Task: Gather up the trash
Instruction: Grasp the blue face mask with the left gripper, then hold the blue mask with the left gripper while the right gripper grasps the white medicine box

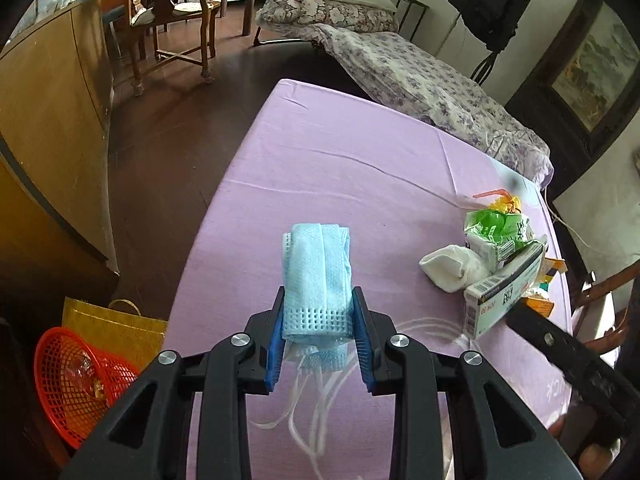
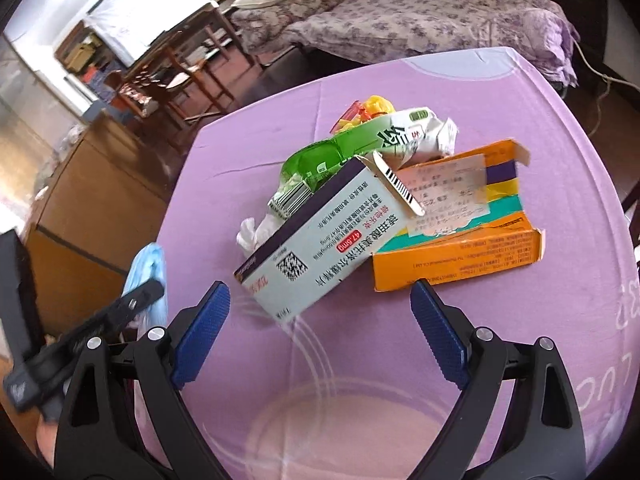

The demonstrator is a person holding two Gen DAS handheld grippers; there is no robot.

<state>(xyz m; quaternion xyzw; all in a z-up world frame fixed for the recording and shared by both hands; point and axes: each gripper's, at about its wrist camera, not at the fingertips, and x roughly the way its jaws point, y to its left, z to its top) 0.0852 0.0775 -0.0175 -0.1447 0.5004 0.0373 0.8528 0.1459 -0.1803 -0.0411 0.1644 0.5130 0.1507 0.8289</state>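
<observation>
Now left tool (image 1: 318,316) is pinching a folded blue woven mask (image 1: 316,276); right tool (image 2: 320,312) is gaping wide, empty, white cardboard box (image 2: 320,240) lying just ahead.

Left wrist view: looking forward and down along the left claw (image 1: 318,312), close above the surface (image 1: 340,152). Right wrist view: likewise, facing the pill box (image 2: 320,236). Shared: purple surface, trash pile, bed (image 1: 420,76) beyond.
</observation>
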